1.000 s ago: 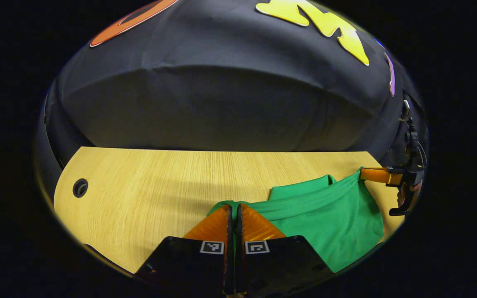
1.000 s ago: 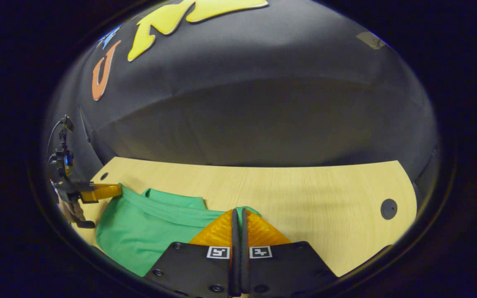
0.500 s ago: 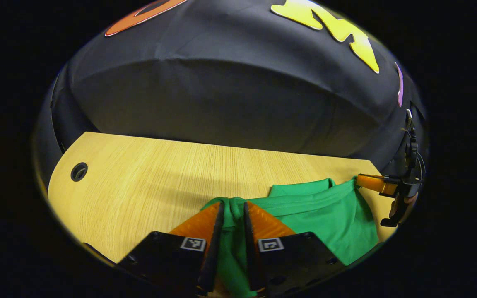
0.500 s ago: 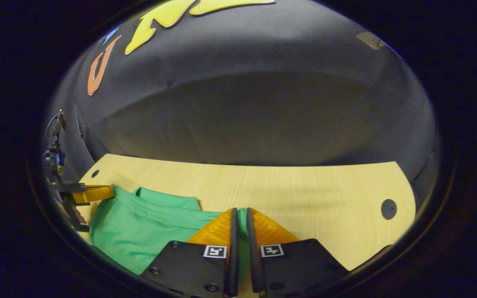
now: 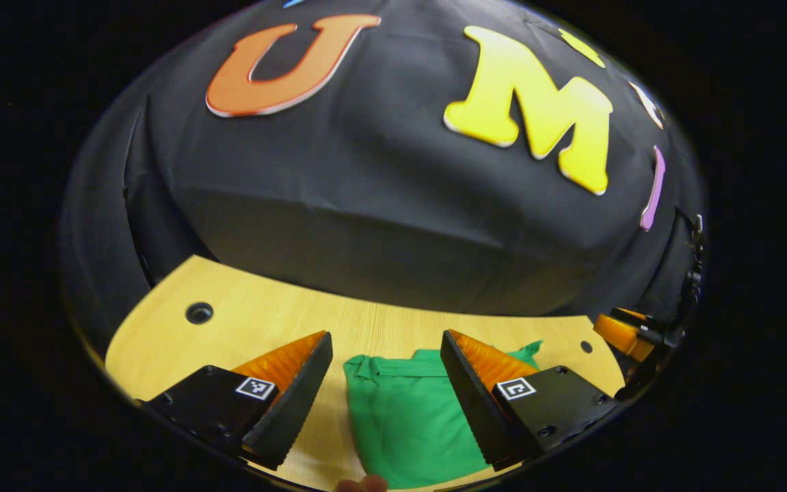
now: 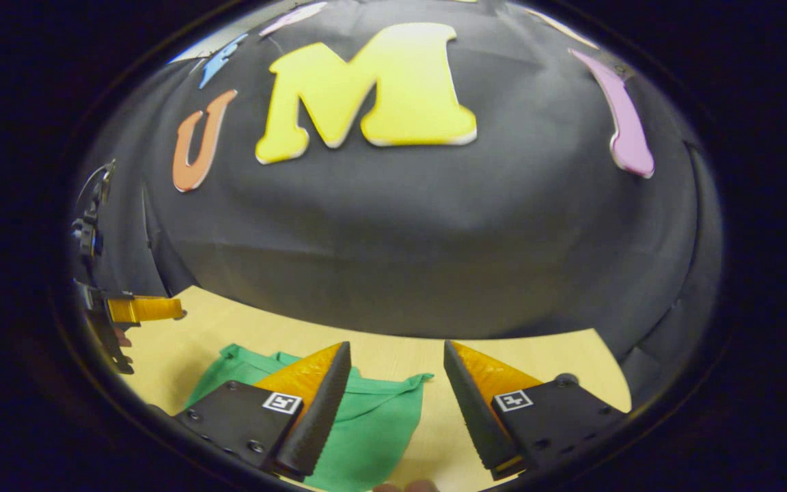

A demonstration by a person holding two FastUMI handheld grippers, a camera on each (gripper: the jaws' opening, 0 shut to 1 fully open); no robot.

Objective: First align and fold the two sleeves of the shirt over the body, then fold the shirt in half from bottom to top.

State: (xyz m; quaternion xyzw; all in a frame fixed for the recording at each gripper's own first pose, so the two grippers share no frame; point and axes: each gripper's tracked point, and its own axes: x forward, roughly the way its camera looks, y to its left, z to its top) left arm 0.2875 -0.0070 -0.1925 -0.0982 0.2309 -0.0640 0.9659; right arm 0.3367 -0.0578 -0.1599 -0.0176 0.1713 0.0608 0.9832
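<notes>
Left gripper view: my left gripper (image 5: 385,342) is spread wide above the folded shirt (image 5: 407,417) on the table (image 5: 175,342); bare wood lies leftward, the shirt's near edge cut off.
Right gripper view: my right gripper (image 6: 397,352) is spread too, nothing held; the shirt (image 6: 366,424) is partly hidden behind a finger.

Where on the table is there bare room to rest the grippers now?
Bare wood runs along the table between the green shirt and the booth wall. More lies left of the shirt, around the round hole, and right of it in the right gripper view. The near middle is taken by the shirt, under the open left gripper and right gripper.
</notes>
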